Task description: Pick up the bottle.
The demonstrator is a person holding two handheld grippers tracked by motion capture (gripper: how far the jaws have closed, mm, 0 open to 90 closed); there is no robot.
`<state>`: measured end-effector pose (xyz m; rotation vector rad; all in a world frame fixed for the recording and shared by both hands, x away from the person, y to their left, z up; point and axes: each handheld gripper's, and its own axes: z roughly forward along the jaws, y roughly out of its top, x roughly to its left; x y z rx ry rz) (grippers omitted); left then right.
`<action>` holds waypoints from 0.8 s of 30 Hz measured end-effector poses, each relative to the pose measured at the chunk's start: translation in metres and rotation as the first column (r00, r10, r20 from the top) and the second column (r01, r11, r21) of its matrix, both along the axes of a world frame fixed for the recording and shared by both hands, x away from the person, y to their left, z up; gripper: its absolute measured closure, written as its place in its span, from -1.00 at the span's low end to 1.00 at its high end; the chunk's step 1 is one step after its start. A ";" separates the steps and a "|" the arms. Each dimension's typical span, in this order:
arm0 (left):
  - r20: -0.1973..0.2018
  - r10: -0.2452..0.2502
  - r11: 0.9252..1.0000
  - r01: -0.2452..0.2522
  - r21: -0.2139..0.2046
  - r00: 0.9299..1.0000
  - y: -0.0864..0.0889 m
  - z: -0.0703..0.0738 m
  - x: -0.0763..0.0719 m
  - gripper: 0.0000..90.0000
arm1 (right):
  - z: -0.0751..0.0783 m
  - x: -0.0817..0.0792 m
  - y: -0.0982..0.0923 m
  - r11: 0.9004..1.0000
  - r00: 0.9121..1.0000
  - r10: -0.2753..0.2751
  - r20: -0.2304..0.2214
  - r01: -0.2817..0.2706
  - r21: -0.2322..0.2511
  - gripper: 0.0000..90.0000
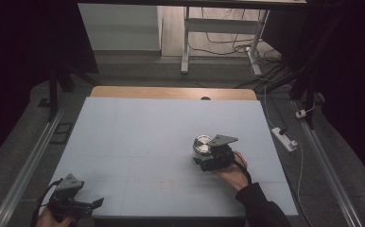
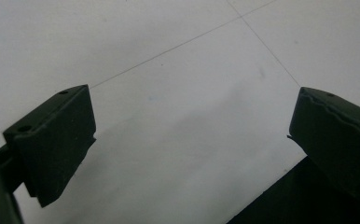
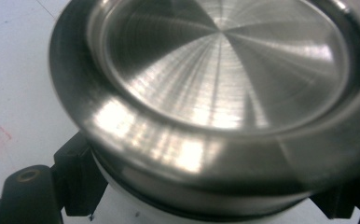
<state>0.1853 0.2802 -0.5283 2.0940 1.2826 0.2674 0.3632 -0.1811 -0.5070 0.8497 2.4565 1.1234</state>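
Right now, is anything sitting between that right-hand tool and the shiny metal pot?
Nothing visible does. The right gripper is already at the steel lidded container, with its fingers on either side just below the lid. Whether they are pressing it, I cannot tell.

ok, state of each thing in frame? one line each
Round brushed-steel lidded container: upright on the light table, metal lid on, right gripper's jaws around its body below the lid.
Right gripper: held in a hand, jaws on either side of the container; firm contact can't be confirmed.
Left gripper: jaws wide open, holding nothing, at the table's near left corner.
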 end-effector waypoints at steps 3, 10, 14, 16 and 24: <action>0.000 0.000 1.000 0.000 0.000 1.000 0.000 0.000 0.000 -0.96 | 0.001 0.000 -0.001 1.000 1.000 0.002 -0.008 -0.002 0.007 -0.66; -0.002 -0.001 1.000 0.001 -0.001 1.000 0.000 0.000 0.000 -0.96 | 0.007 -0.003 0.001 1.000 1.000 0.008 0.003 -0.008 0.028 -0.66; -0.003 -0.001 1.000 0.001 -0.003 1.000 0.000 0.000 0.000 -0.96 | 0.011 -0.005 0.002 0.999 1.000 0.019 0.012 -0.019 0.040 -0.66; -0.003 -0.001 1.000 0.001 -0.003 1.000 0.000 0.000 0.000 -0.96 | 0.013 -0.007 0.004 0.999 1.000 0.023 0.016 -0.024 0.046 -0.66; -0.003 0.000 1.000 0.000 -0.003 1.000 0.000 0.000 0.000 -0.96 | 0.021 -0.012 0.011 0.997 0.999 0.044 0.031 -0.046 0.064 -0.66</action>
